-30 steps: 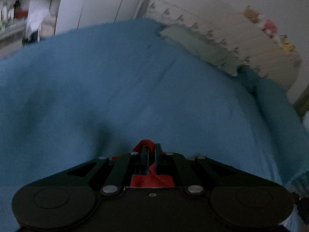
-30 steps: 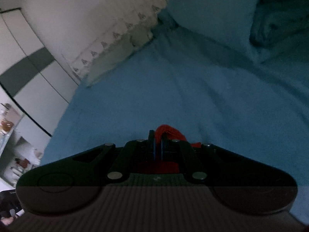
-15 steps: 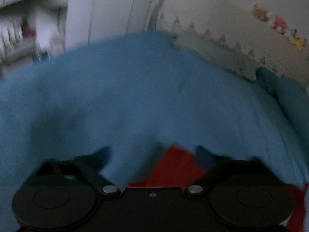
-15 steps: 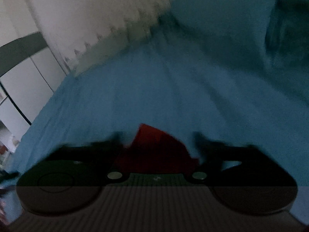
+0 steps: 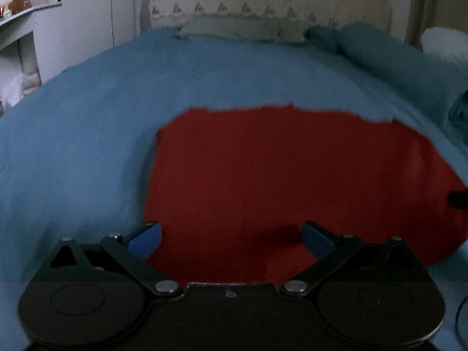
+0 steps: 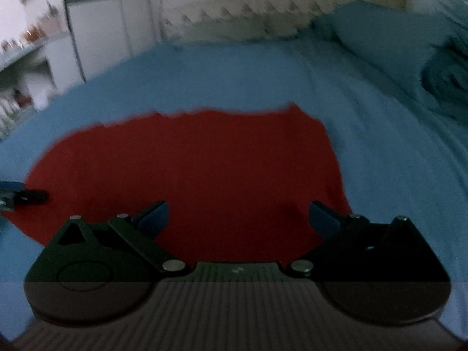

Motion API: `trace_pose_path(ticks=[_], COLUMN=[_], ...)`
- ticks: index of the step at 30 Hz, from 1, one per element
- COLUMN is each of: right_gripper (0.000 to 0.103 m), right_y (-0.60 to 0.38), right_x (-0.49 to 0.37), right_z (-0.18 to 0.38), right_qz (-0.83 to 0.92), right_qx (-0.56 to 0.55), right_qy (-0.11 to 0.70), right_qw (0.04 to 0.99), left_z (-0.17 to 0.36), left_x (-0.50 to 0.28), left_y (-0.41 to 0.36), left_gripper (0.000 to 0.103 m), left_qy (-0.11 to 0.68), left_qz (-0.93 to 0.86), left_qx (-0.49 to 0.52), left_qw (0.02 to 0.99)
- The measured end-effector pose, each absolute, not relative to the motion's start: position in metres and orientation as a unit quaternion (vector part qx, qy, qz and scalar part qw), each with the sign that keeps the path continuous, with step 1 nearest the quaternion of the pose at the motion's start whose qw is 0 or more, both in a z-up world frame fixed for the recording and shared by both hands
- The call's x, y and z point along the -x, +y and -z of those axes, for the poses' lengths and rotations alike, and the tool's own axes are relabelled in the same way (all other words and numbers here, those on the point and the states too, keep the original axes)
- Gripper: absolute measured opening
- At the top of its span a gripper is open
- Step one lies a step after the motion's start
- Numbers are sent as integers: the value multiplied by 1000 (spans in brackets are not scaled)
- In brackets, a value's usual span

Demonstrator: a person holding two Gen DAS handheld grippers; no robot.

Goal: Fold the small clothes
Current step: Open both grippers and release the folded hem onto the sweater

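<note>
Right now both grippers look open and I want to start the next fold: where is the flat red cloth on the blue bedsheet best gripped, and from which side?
Probably its two near corners. The red cloth lies flat on the blue bedsheet, its near edge just ahead of the open left gripper and open right gripper. Come in low from the near side, each pinching one corner; the flat middle offers no raised fold.
</note>
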State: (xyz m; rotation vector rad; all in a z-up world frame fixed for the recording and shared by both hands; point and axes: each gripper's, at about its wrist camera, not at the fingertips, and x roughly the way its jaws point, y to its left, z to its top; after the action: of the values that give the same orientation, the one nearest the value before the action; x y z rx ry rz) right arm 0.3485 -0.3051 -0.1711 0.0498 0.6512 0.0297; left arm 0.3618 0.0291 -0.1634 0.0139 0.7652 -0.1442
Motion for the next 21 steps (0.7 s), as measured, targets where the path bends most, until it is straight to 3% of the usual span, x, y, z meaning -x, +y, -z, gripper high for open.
trace_pose_path(ticks=[4,9,16,21], right_gripper=[103,103,103,103], right_y=[-323,-338,-335,-315], right_x=[-344,-331,-288,-275], right_z=[193,175,122,112], right_qz=[36,98,87,93], right_qx=[-37,-49,-57,-46], right_qy=[340,339,313,303], right_qw=[939,934,944,947], left_z=[169,172,104,90], left_x=[-360,-384,-347,-348], left_y=[31,47,20,-18], left_gripper=[103,103,103,103], left_qy=[381,420,340,369], left_qz=[71,60,71,126], left_qx=[-30,5,-7,19], left_qw=[922,905,938,921])
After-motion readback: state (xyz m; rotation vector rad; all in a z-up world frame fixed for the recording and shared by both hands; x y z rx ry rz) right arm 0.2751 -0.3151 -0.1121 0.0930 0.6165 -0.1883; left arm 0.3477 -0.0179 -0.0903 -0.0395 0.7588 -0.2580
